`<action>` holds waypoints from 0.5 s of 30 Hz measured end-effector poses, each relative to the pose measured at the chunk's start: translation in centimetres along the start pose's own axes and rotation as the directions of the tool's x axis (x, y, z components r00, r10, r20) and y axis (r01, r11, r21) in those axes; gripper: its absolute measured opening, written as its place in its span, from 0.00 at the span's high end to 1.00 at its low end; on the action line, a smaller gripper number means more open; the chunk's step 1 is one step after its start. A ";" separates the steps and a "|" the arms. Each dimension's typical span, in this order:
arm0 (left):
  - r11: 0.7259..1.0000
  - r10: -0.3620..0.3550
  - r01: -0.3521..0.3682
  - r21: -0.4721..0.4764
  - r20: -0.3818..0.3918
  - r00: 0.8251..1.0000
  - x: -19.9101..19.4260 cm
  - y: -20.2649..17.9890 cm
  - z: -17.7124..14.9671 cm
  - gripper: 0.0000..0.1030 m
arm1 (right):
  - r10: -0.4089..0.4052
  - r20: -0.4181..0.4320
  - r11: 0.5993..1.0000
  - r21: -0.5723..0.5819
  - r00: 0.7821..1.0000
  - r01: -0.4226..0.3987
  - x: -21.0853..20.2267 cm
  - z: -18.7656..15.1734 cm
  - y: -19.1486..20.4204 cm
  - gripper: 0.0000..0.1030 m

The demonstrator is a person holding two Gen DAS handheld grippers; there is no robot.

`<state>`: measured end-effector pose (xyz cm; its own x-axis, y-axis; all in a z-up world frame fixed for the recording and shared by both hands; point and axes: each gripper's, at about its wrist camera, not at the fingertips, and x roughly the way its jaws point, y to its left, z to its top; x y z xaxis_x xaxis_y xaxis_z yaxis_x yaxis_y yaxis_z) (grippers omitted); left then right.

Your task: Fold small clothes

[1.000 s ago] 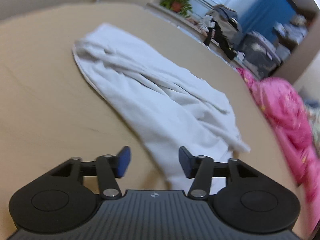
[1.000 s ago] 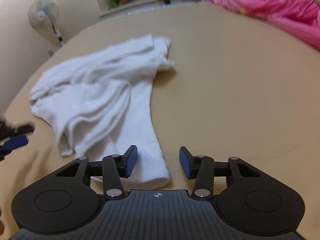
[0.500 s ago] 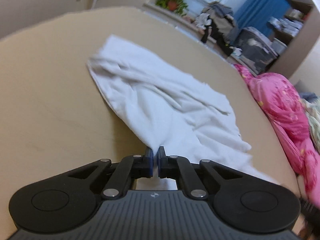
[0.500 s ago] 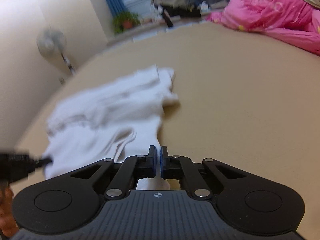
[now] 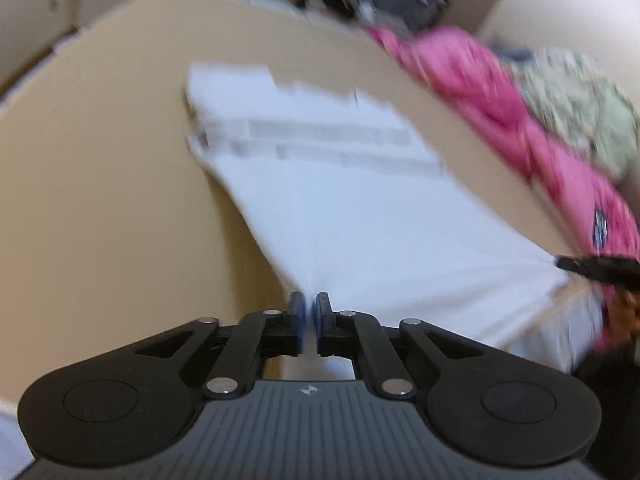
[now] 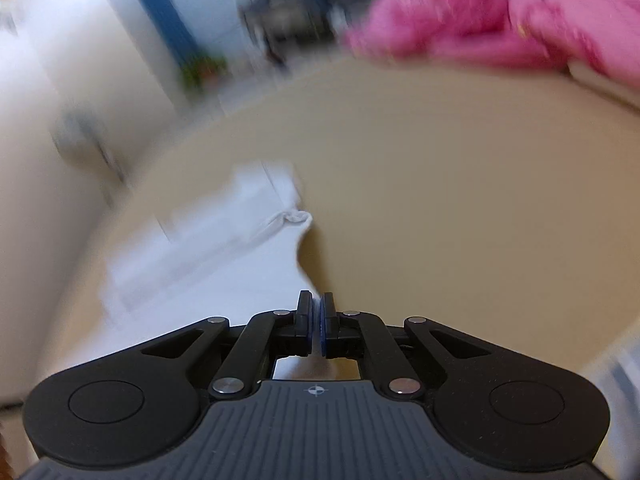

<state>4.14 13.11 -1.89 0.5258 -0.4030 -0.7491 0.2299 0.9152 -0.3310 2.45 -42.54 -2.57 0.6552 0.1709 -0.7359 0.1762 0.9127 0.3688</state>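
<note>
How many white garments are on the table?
1: the white garment lies spread on the tan table, each near corner pinched in a claw, left and right. None else visible.

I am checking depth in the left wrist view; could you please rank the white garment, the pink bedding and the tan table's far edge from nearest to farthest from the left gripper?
1. White garment: pinched in the left gripper, spreading ahead.
2. Pink bedding: off to the right, beyond the garment.
3. Tan table's far edge: at the top, ahead.
</note>
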 end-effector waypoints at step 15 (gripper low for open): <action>0.986 0.116 -0.134 -0.097 -0.168 0.979 3.6 1.0 -3.1 0.61 | -0.181 -0.182 0.976 -0.157 0.966 0.154 7.2 -2.5 0.8 0.60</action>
<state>3.74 12.55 -6.71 0.4037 -0.2883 -0.8683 0.0767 0.9564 -0.2819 5.45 -39.61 -9.01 0.4673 0.0672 -0.8816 0.1573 0.9749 0.1577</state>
